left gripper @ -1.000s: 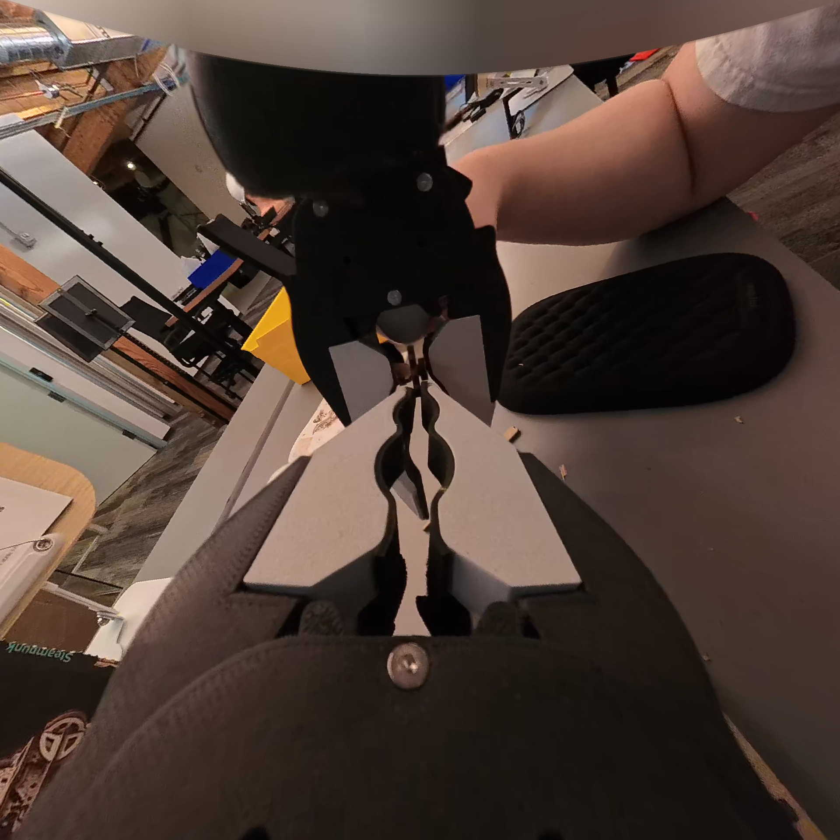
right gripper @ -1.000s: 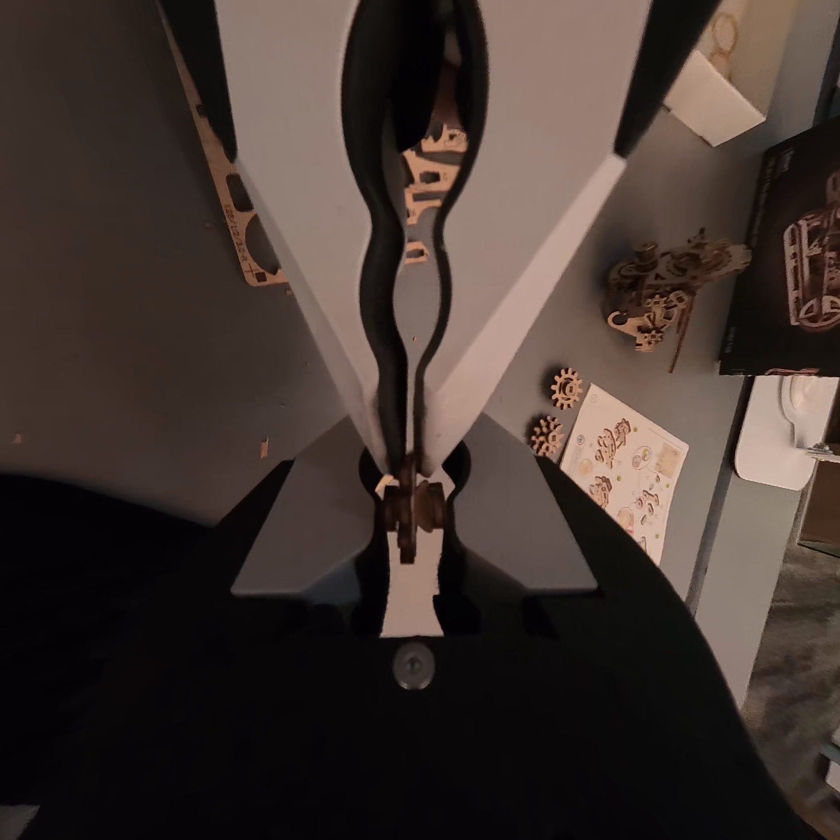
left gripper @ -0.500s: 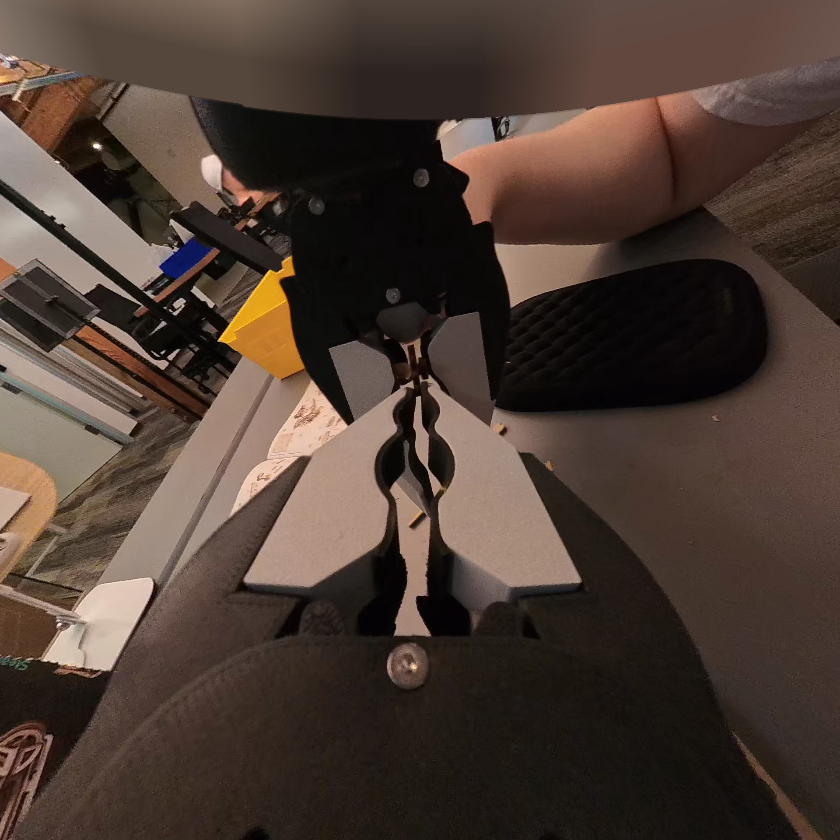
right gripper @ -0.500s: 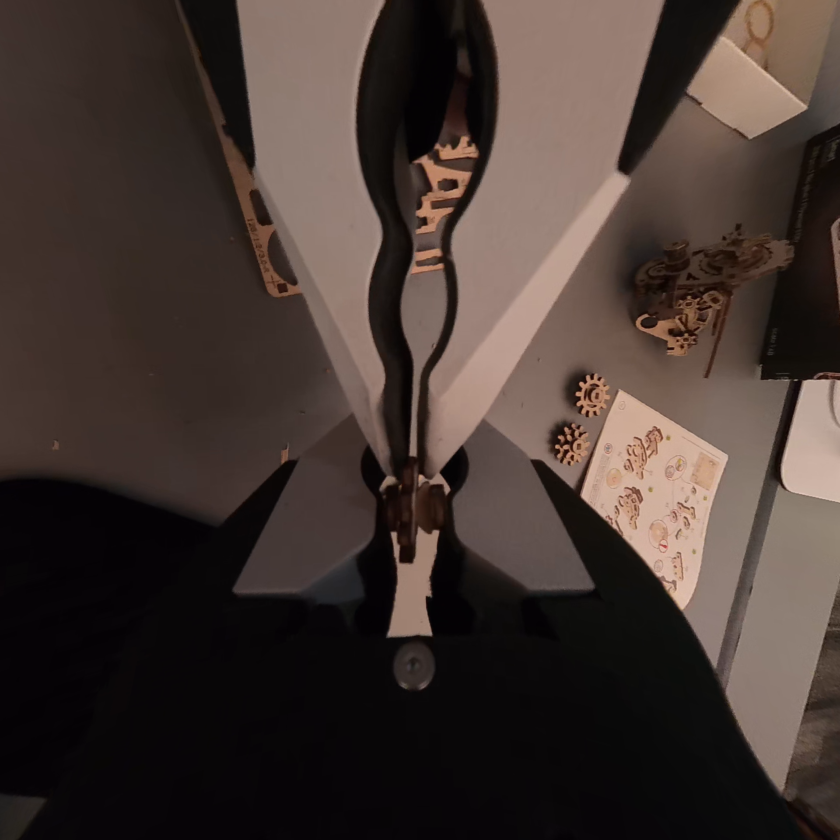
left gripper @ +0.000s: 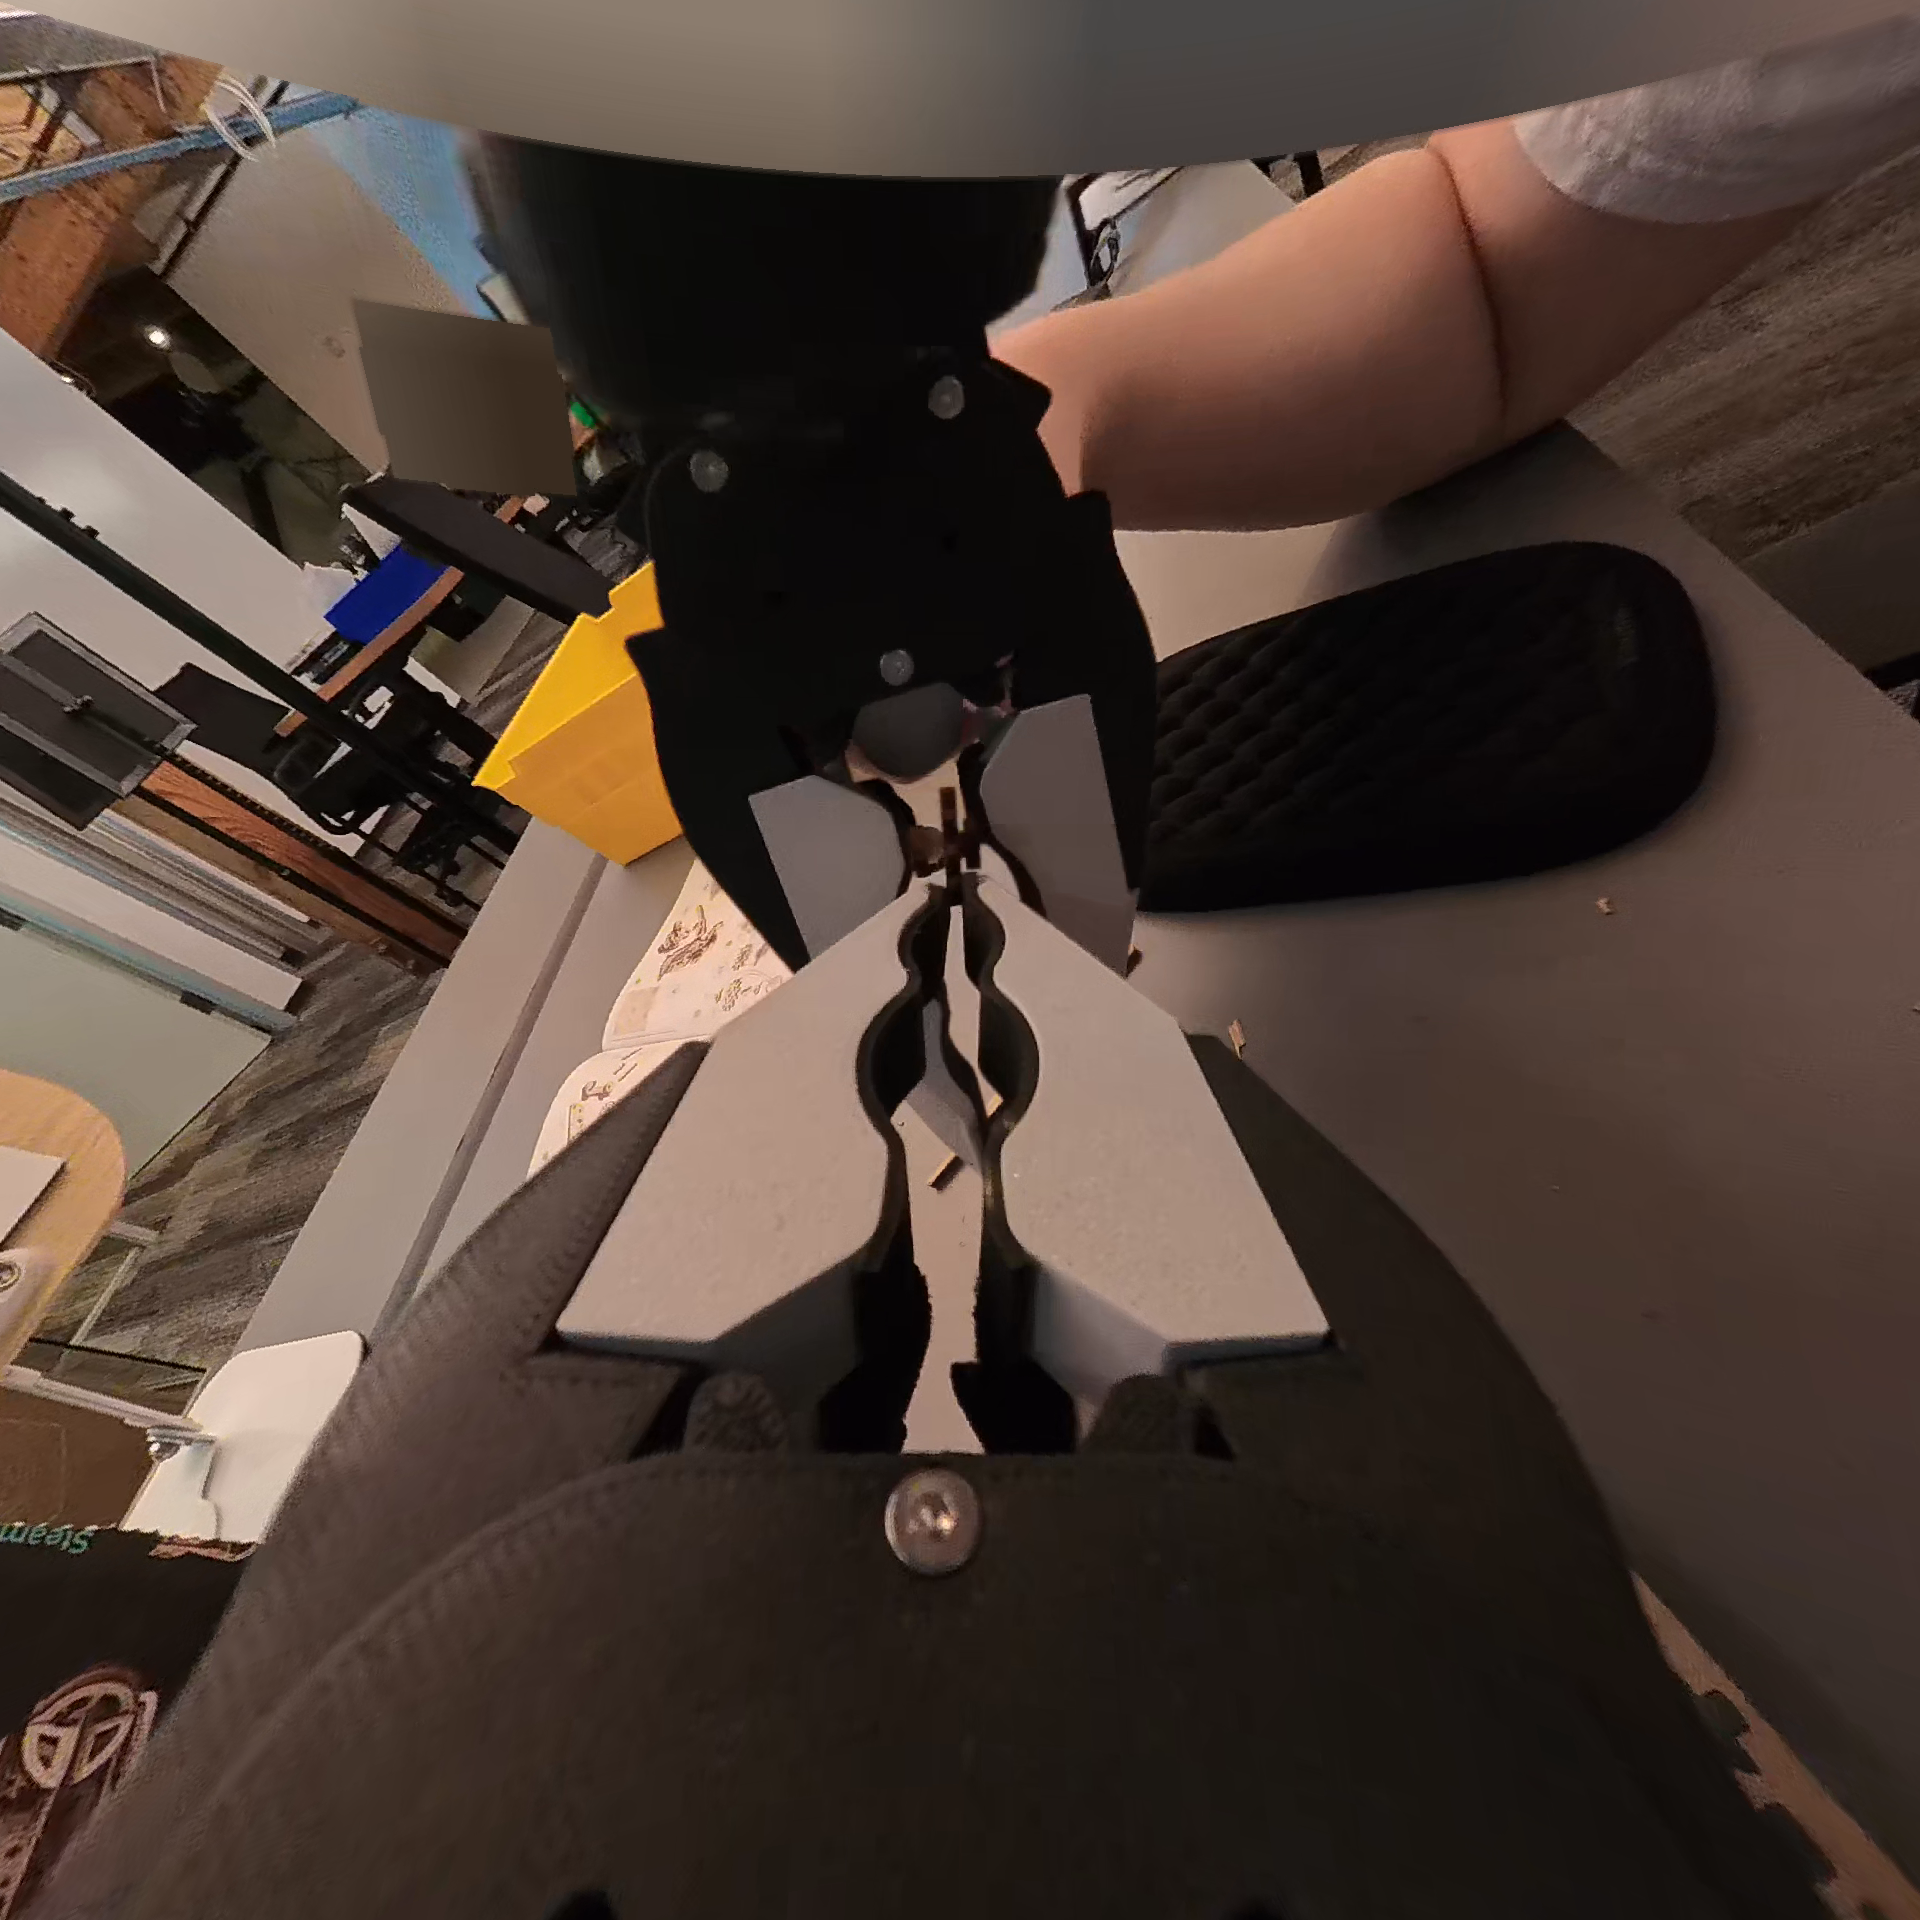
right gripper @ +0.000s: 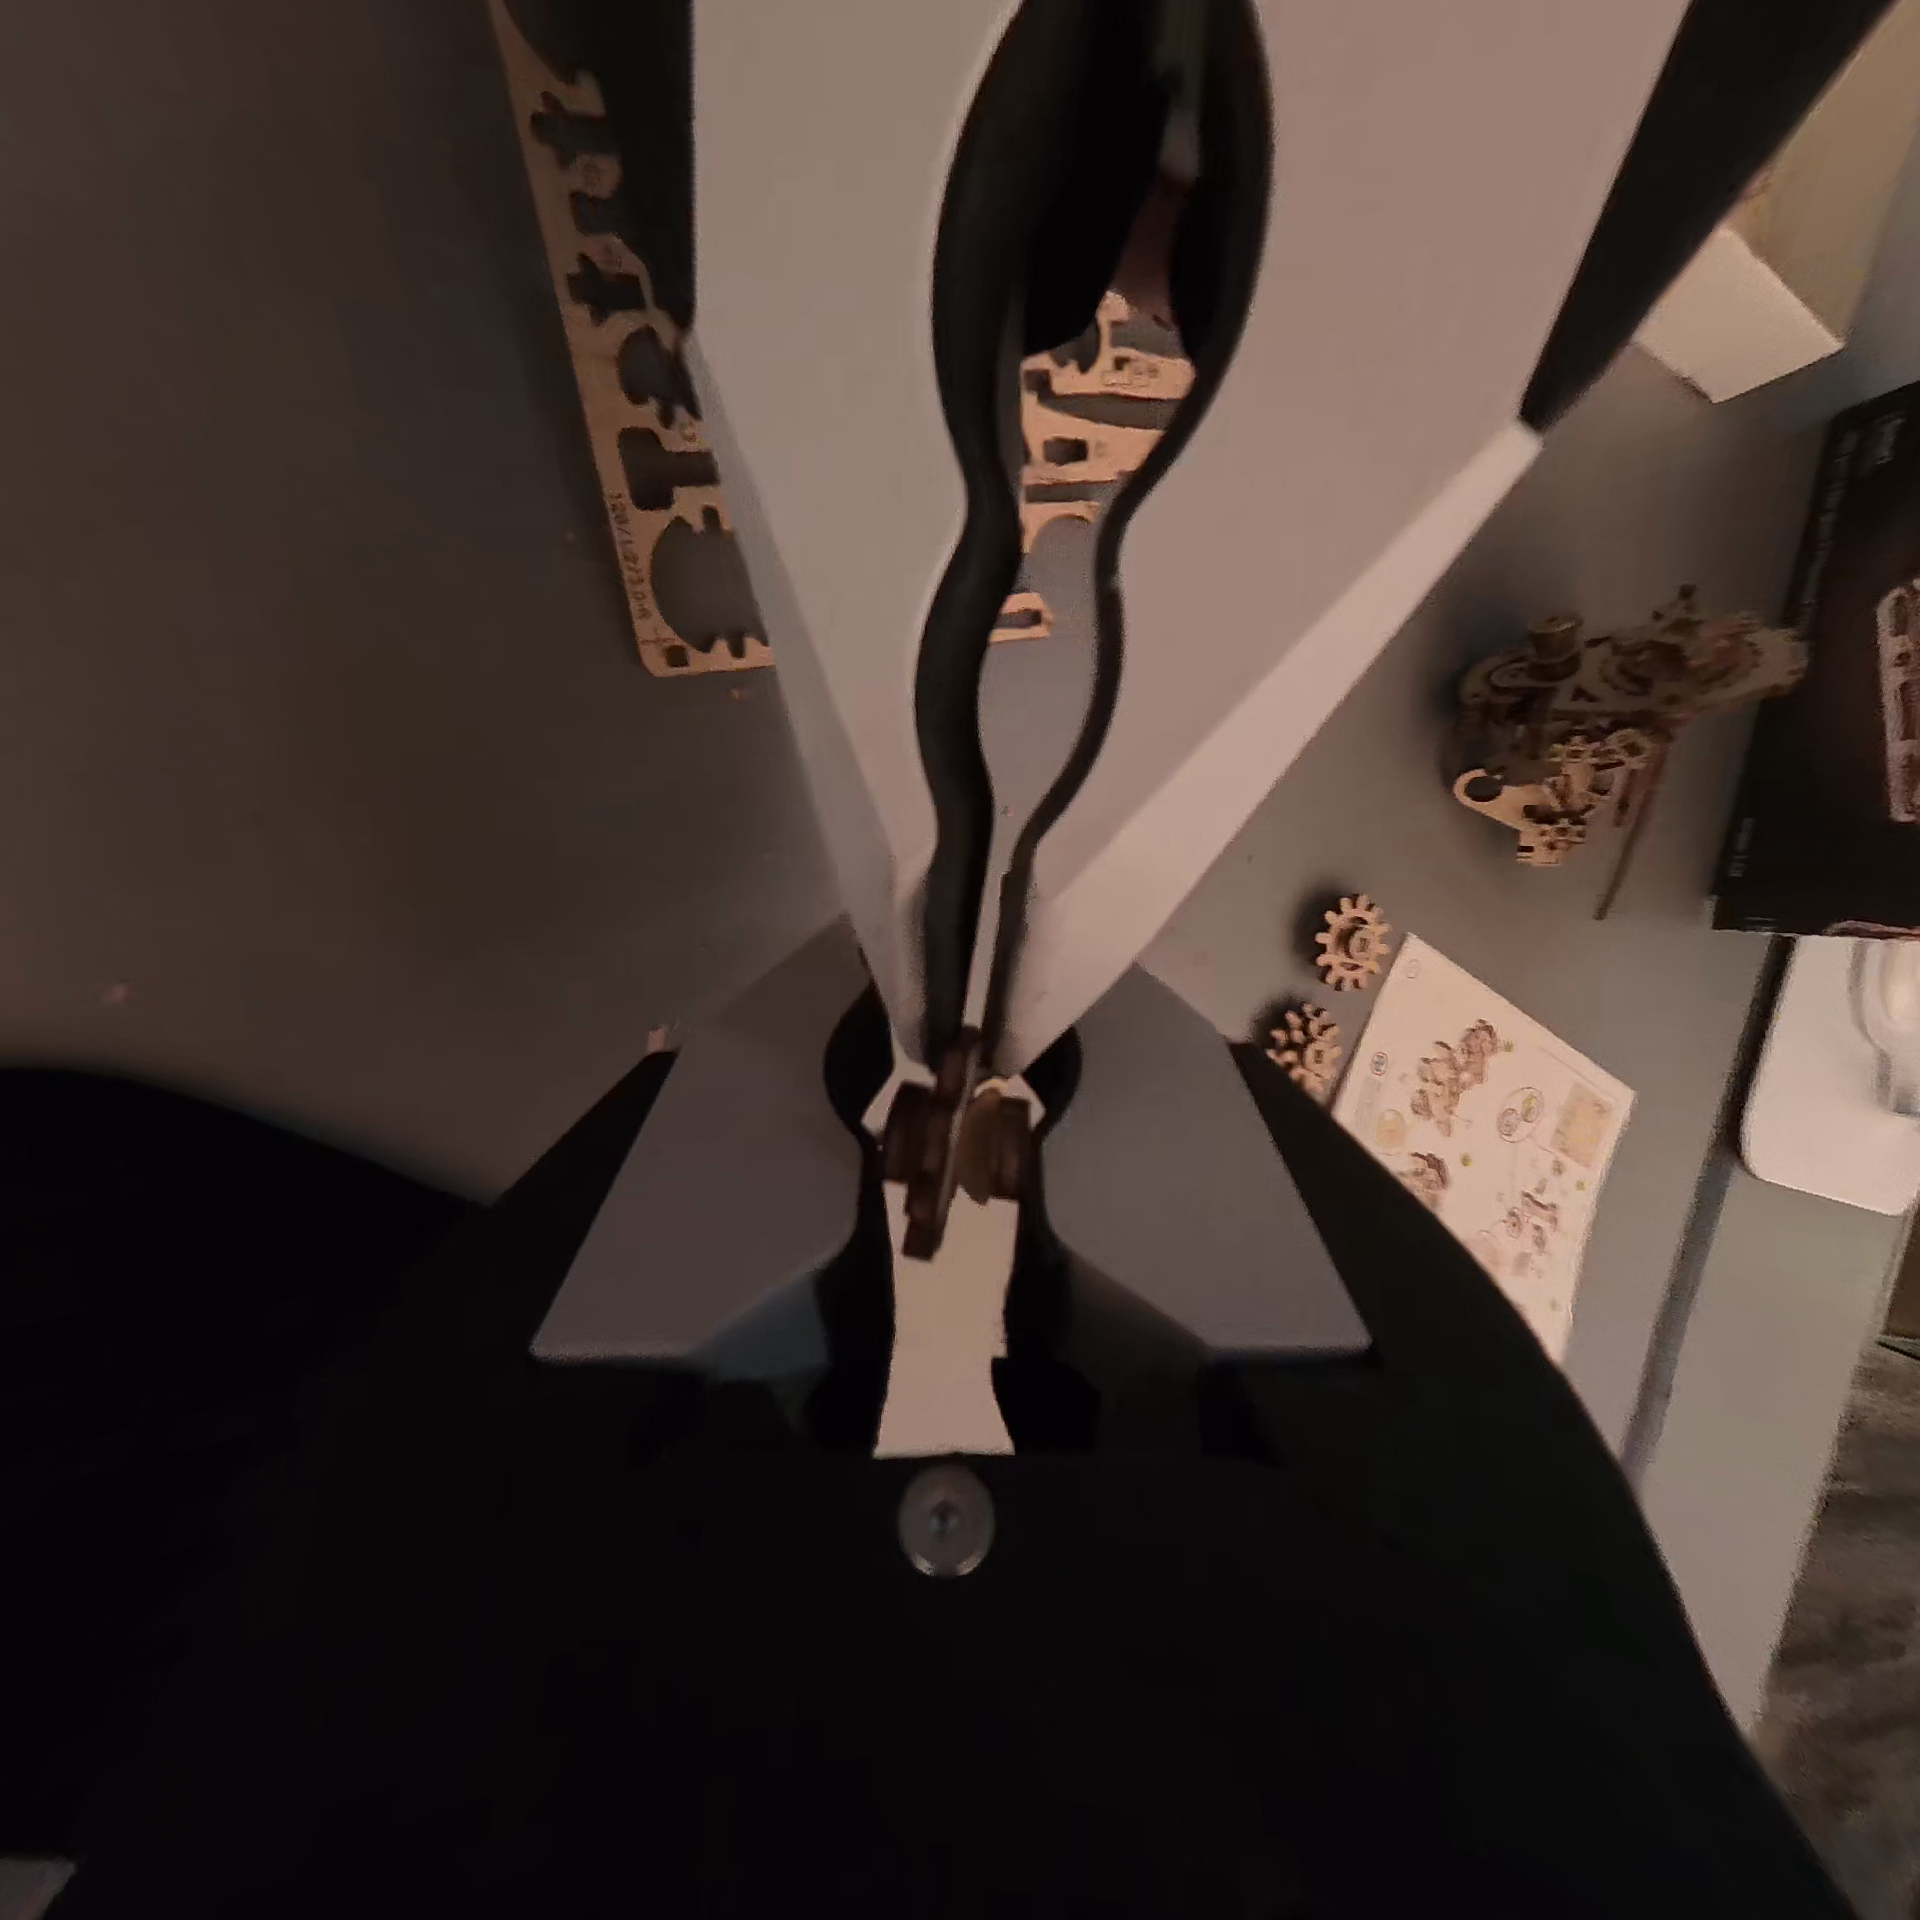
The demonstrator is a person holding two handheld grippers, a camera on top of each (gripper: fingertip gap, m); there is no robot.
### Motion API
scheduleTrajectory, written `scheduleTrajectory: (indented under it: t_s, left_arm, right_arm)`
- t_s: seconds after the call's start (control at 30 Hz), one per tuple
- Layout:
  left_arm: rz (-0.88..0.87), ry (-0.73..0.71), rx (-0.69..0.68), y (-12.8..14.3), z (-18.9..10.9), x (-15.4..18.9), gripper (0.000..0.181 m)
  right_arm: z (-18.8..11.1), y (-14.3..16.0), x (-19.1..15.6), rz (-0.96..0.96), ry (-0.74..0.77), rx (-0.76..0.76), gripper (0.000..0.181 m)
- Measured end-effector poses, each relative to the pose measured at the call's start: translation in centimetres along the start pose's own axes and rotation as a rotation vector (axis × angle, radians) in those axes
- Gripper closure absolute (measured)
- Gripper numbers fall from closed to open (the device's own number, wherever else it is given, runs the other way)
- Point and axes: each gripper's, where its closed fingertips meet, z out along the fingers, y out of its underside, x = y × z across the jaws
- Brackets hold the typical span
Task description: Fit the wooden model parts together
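Two hand-held grippers tip-to-tip above table (left gripper: 1558, 1195), pinching gear (right gripper: 951, 1132).

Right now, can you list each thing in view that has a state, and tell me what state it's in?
Left claw: shut on a small wooden part, tip to tip with the right claw.
Right claw: shut on the same wooden part.
Two loose wooden gears: lying flat on the table.
Part-built wooden model: resting on the table, untouched.
Wooden parts sheet: flat, several pieces already punched out.
Instruction sheet: lying flat.
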Motion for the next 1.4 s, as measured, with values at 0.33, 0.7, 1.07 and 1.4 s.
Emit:
scheduleTrajectory:
  t_s: [0.33, 0.7, 1.07, 1.4]
  left_arm:
    - [-0.17, 0.018, -0.007, 0.5, 0.1, -0.7, 0.181]
    - [-0.27, 0.068, -0.028, 1.0, 0.3, -0.5, 0.181]
    - [-0.317, 0.083, -0.034, 1.0, -0.1, -0.8, 0.181]
    - [-0.504, 0.13, -0.013, 1.0, 0.1, -1.0, 0.181]
  right_arm:
    - [0.1, -0.1, 0.6, 0.106, -0.01, 0.025, 0.161]
    - [0.4, -0.2, 0.4, 0.117, -0.027, 0.052, 0.167]
    - [0.5, -0.7, 1.0, 0.12, -0.007, 0.101, 0.174]
    - [0.3, -2.0, 0.3, 0.209, -0.12, 0.225, 0.156]
